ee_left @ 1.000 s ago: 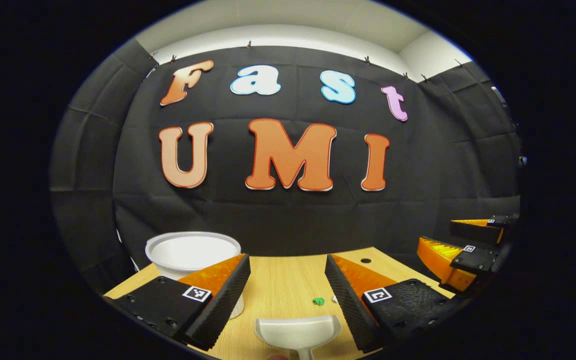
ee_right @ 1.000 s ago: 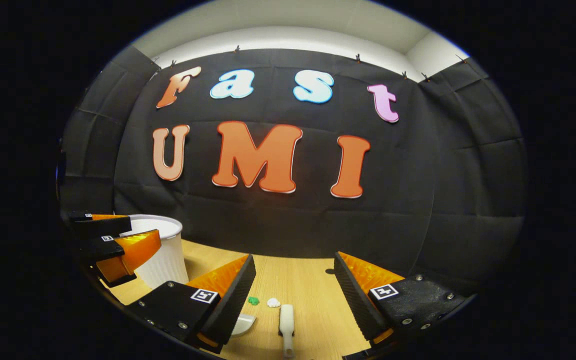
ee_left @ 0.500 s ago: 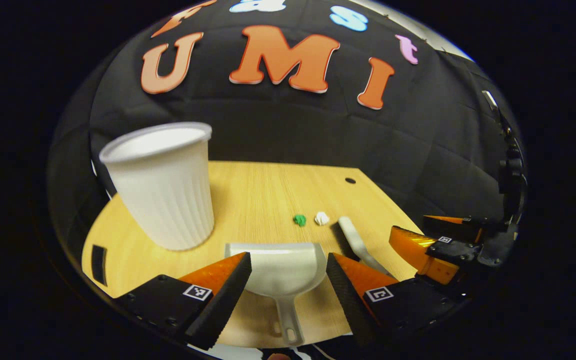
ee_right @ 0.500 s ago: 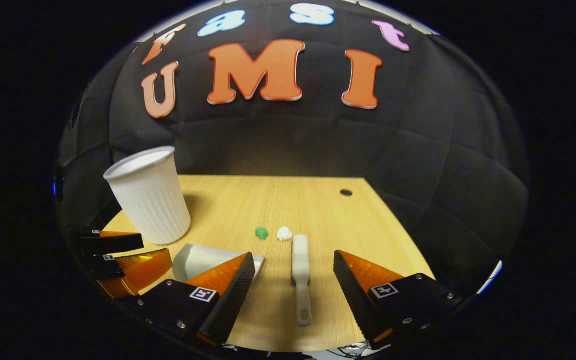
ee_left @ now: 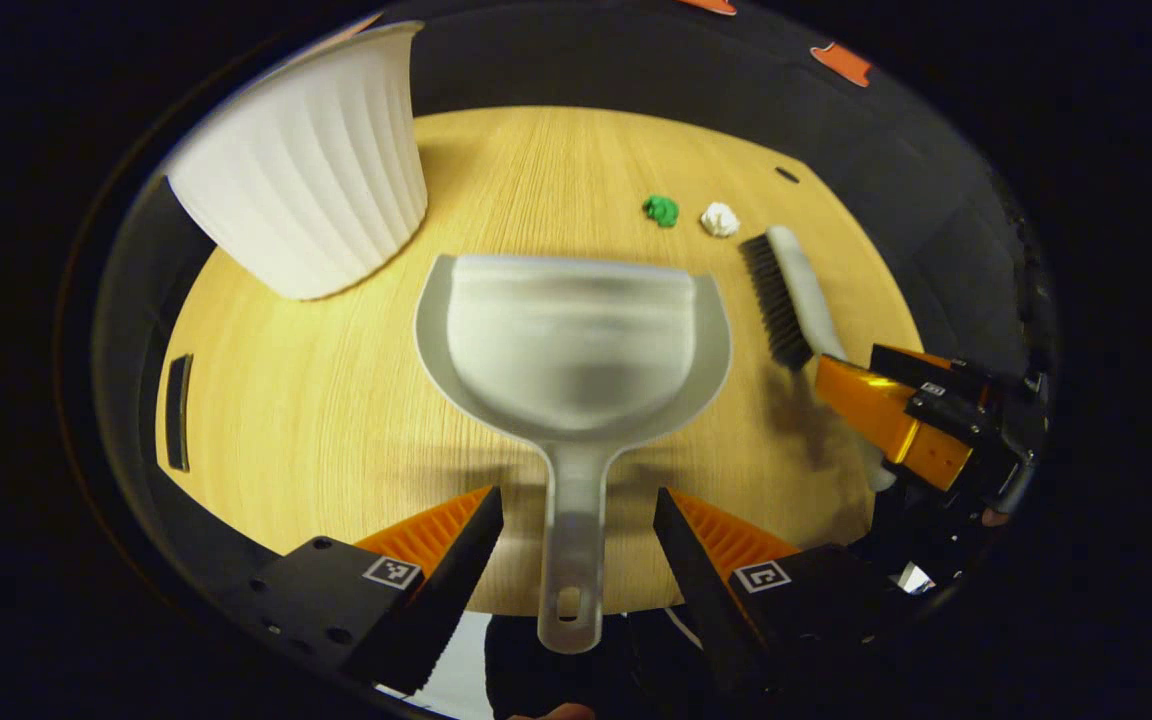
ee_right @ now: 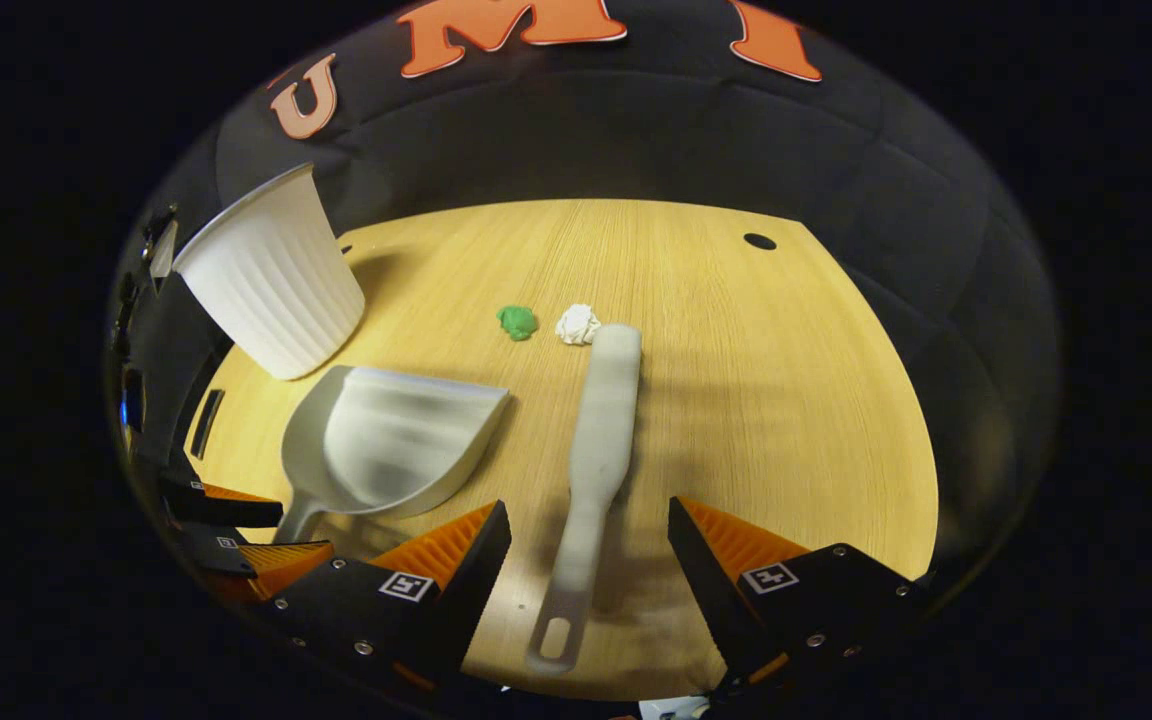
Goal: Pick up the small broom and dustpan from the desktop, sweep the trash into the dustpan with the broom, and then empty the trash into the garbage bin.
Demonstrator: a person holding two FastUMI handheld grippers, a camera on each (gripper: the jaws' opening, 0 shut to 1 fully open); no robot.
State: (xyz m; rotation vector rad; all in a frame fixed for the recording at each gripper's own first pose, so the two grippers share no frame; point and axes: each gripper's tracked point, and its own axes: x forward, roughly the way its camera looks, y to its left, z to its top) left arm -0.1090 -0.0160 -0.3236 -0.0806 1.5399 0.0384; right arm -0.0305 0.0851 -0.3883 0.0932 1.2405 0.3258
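- Hanging above the near edge of the wooden desktop (ee_left: 336, 380), the left gripper (ee_left: 576, 520) has its jaws spread wide, one finger on each side of the dustpan's handle and neither touching it.
- The dustpan (ee_left: 576, 340), a pale grey scoop, lies flat on the wood with its open mouth facing the far side and its handle pointing to the near edge, where the end with the hanging hole reaches past the desk.
- The left gripper view shows the broom (ee_left: 786, 290) from the side, so its dark bristles are plain along the left of its white back; it lies just right of the dustpan, apart from it.
- The right gripper view shows the same broom (ee_right: 596, 440) from above as a plain white bar with a hole at its near end, bristles hidden.
- The right gripper (ee_right: 586, 545) is also spread open, hovering over the broom's handle, which runs between its fingers without contact.
- Two bits of trash sit beyond the broom's far tip: a green scrap (ee_right: 517, 321) and, to its right, a white crumpled wad (ee_right: 577, 324) very close to the brush head.
- The garbage bin (ee_left: 306, 190), a white ribbed tub, stands at the far left, near the dustpan's left corner.
- A small round hole (ee_right: 759, 241) marks the far right of the desktop.
- A dark slot (ee_left: 177, 410) lies near the desk's left edge.
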